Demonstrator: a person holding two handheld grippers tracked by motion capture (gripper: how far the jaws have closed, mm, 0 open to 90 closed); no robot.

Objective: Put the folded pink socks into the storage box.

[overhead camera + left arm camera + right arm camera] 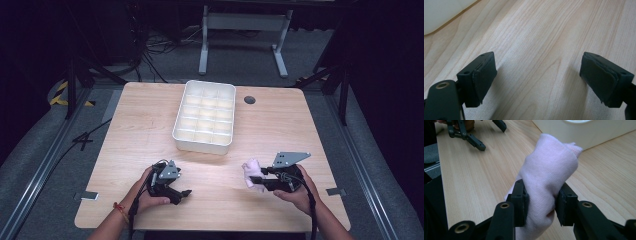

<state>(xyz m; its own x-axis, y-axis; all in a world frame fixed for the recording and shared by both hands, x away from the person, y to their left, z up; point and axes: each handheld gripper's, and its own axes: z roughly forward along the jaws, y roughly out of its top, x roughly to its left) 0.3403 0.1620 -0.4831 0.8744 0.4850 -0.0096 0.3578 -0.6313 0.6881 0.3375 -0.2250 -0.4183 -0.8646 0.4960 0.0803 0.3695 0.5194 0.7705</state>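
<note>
Right gripper (260, 179) is sitting at lower right of the high view, jaws pointing toward frame left and clamping a pink rolled cloth (252, 174). In the right gripper view the cloth (546, 182) is bulging up the frame centre, both pads pressing into its lower part, jaws partly closed around it; the cloth's upper end is sticking out past the jaw tips toward the white tray's wall (599, 135) at upper right. Whether the cloth's bottom is touching the surface cannot be told.

Left gripper (182, 195) is sitting at lower centre-left of the high view, the person's left hand (145, 192) wrapping its body, jaws pointing right. In the left gripper view the jaws are standing wide apart, one pad (482, 80) at lower left, the other at lower right, nothing between them but bare wood of the surface (536, 50). A corner of the tray (441, 15) is showing blurred at upper left there.

The compartment tray (205, 142) is sitting at centre of the high view, above both grippers, well apart from each. The cloth is lying below and right of the tray's lower right corner. The right hand (300, 192) is holding the right gripper from the right, a grey plate (290, 158) standing on top of it. A dark round hole (249, 99) is showing right of the tray's upper end.
</note>
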